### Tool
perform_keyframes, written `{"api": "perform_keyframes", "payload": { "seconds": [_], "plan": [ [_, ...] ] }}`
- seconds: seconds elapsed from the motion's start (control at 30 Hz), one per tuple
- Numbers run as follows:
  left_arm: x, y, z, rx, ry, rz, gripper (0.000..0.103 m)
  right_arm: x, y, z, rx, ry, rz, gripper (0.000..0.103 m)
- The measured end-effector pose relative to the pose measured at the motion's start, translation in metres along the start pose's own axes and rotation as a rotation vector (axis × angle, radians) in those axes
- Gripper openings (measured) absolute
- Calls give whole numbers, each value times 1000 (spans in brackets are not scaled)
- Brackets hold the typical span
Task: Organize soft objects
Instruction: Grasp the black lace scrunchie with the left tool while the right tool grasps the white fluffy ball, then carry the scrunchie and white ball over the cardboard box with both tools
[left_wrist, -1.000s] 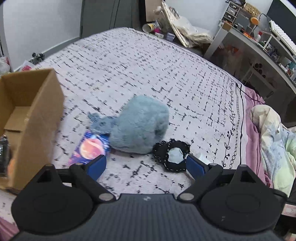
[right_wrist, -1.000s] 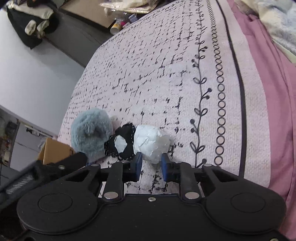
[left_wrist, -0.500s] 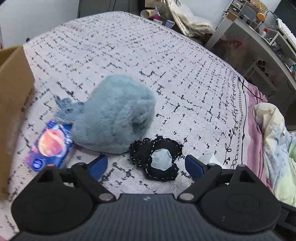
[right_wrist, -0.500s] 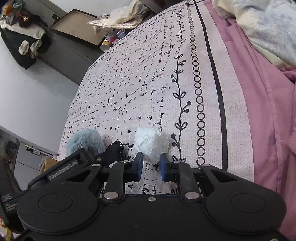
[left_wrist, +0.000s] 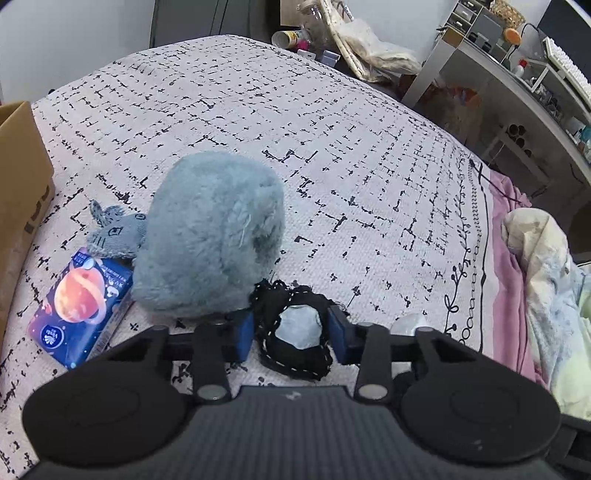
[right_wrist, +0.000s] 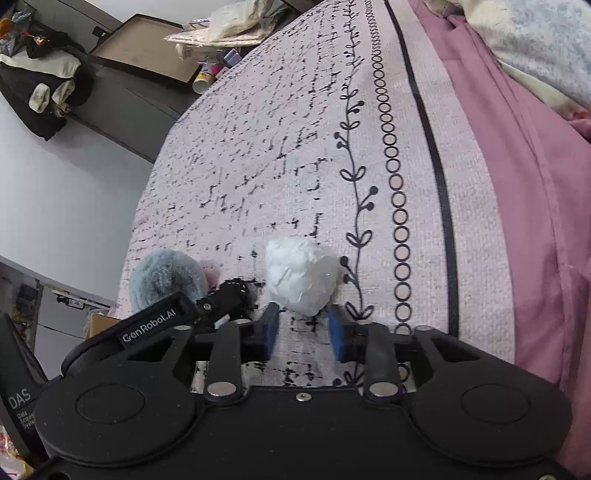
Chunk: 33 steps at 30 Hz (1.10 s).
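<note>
Left wrist view
- Left gripper (left_wrist: 290, 334): we see its jaws closing around the black lace-edged piece (left_wrist: 295, 345), one blue pad at each side of it; we read them as touching its edges.
- Black piece: it lies on the bedspread (left_wrist: 332, 147), just in front of the blue plush toy (left_wrist: 210, 236) and touching its base.
- Risk, thin grip: the piece looks flat and floppy, so we judge the pads may catch only the lace rim and let it slide out on the lift.
- Risk, neighbour: the left pad sits right against the plush fur, so we could pinch or drag the toy along.
- Nearby: the small grey knitted toy (left_wrist: 114, 232) and the planet-print packet (left_wrist: 79, 314) lie left of the plush; the cardboard box (left_wrist: 22, 192) stands at the far left edge, well apart from the grip.

Right wrist view
- Right gripper (right_wrist: 301, 328): its jaws are opening, pads apart with bare bedspread between them; nothing is held.
- White crumpled wad (right_wrist: 301, 277): it sits on the bed just beyond the fingertips, near the vine-and-ring border.
- Risk, push-away: the wad looks light, so we think a forward nudge with the pads would roll it off instead of seating it.
- Risk, collision: the left gripper's body shows close on the left, so both tools working side by side may bump.
</note>
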<state>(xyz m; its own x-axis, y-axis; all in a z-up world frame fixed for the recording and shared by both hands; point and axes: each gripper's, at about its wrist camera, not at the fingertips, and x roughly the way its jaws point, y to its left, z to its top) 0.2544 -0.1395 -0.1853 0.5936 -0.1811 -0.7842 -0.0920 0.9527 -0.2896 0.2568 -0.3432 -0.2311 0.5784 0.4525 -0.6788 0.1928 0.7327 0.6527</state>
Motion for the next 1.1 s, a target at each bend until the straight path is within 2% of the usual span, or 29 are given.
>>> {"api": "perform_keyframes", "payload": {
  "seconds": [0.1,0.27,0.47,0.57,0.77,0.9,0.97,1.1],
  "plan": [
    [-4,4,0,-17,-1,-23,31,-1,4,1,-21,-17,-8,47],
    [-10,8,-2,-25,12,-50,28,4,8,5,-38,-50,-28,52],
    [-17,13,-8,-29,21,-65,28,11,8,10,-58,-79,-53,51],
    [-26,15,-9,-24,17,-75,28,10,9,8,-77,-88,-68,45],
    [-51,19,-10,62,-1,-81,28,3,12,5,-76,-98,-69,43],
    [-68,31,-7,87,-8,-80,28,-6,14,3,-79,-109,-73,43],
    [-76,36,-5,96,-17,-77,28,-9,16,3,-68,-97,-46,43],
    [-94,47,2,107,-41,-78,28,-25,30,-1,-123,-138,-39,43]
  ]
}}
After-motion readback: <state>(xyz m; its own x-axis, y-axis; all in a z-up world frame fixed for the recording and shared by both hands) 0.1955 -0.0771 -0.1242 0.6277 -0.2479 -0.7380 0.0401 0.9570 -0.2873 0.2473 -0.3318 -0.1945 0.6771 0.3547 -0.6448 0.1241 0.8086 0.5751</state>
